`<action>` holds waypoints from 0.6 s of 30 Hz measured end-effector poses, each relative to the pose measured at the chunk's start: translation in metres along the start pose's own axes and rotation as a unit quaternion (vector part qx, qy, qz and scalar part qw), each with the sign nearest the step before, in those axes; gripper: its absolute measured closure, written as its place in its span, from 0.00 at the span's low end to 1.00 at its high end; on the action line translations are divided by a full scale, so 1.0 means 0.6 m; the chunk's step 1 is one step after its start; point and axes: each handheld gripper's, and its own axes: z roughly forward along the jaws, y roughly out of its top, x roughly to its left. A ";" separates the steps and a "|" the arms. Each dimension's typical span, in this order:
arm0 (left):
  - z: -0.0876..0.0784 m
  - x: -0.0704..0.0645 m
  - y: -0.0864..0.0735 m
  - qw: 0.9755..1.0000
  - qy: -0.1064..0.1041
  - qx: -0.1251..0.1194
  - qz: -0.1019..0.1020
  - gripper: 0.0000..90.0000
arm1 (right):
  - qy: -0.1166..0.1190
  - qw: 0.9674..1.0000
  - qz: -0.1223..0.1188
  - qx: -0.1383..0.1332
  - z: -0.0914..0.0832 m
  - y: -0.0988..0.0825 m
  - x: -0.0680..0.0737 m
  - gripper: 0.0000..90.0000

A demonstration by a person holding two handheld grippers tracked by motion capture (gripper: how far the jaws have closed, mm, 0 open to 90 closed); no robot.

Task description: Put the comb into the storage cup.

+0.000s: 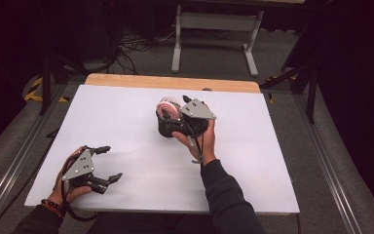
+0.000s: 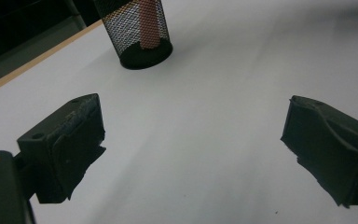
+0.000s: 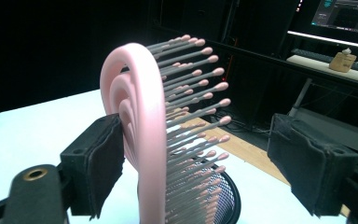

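A pink hairbrush [image 1: 168, 104] stands head-up in a black mesh cup [image 1: 165, 128] near the middle of the white table [image 1: 121, 112]. My right gripper [image 1: 174, 111] is at the cup, open, its jaws on either side of the brush head. In the right gripper view the brush [image 3: 140, 126] rises between the jaws, its back close against the left jaw and its bristles pointing at the right jaw; the cup's rim [image 3: 229, 196] shows below. My left gripper [image 1: 111, 162] rests open at the table's front left. Its view shows the cup [image 2: 142, 35] and the brush handle [image 2: 148, 23] far off.
A wooden strip [image 1: 173, 82] runs along the table's far edge. Behind it stand white table legs [image 1: 177, 39] and cables on the floor. Metal rails [image 1: 14, 165] flank the table. A desk with a monitor [image 3: 342, 14] is in the dark background.
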 end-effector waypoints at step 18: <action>0.000 0.001 0.000 1.000 0.005 0.002 0.001 0.07 | 0.006 1.000 -0.023 -0.005 -0.013 0.014 -0.002 0.14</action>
